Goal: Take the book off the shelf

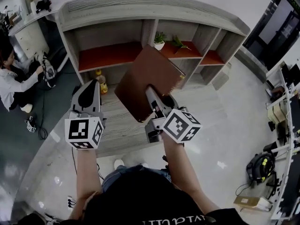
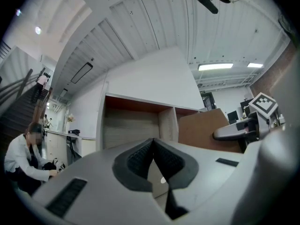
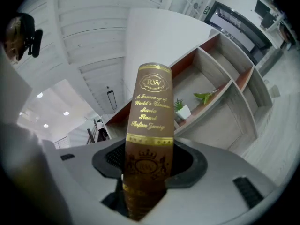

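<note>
The right gripper (image 1: 153, 96) has its jaws closed on the lower end of the brown book (image 1: 146, 78), pads pressed against both covers and the gold-lettered spine facing back along the gripper. The book is out of the shelf (image 1: 154, 12), held tilted in the air just in front of its middle compartments. The left gripper (image 1: 89, 93) hangs in front of the shelf's left side with its jaws together and nothing between them, and a small potted plant (image 1: 160, 39) stands on the shelf's upper orange board.
</note>
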Demonstrator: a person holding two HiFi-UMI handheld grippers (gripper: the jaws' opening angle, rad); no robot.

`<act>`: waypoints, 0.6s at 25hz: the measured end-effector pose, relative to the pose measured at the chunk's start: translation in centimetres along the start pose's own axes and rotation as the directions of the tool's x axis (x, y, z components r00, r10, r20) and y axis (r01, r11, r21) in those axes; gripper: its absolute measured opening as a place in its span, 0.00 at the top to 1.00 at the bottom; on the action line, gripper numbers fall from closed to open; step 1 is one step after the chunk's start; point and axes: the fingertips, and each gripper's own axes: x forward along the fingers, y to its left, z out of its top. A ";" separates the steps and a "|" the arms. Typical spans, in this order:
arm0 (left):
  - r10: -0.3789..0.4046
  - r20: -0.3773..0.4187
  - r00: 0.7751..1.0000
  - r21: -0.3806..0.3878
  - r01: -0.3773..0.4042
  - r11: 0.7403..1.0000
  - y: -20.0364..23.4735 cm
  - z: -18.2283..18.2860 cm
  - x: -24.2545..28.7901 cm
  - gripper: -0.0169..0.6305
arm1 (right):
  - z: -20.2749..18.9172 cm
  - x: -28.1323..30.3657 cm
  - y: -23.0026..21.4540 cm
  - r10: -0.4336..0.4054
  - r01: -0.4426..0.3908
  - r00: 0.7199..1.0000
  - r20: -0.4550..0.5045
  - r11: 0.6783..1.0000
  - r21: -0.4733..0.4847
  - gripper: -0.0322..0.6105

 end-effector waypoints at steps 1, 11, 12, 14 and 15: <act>-0.002 0.002 1.000 0.001 0.002 1.000 -0.2 0.0 0.1 0.96 | 0.2 -0.2 0.0 -0.003 0.003 1.000 -0.001 1.000 -0.029 0.60; -0.038 0.007 0.999 0.015 0.038 0.999 -1.8 0.5 1.4 0.96 | 2.1 -0.8 -0.4 -0.069 0.067 0.998 0.005 0.954 -0.293 0.60; -0.042 0.008 0.999 0.016 0.042 0.999 -1.8 0.5 1.6 0.96 | 2.2 -0.9 -0.6 -0.080 0.078 0.997 0.007 0.944 -0.319 0.60; -0.051 0.009 0.999 0.018 0.051 0.999 -2.1 0.6 1.8 0.96 | 2.4 -0.9 -0.8 -0.102 0.100 0.995 0.013 0.922 -0.375 0.60; -0.057 0.010 0.998 0.020 0.057 0.998 -2.2 0.7 2.0 0.96 | 2.6 -1.0 -0.9 -0.113 0.111 0.993 0.018 0.908 -0.405 0.60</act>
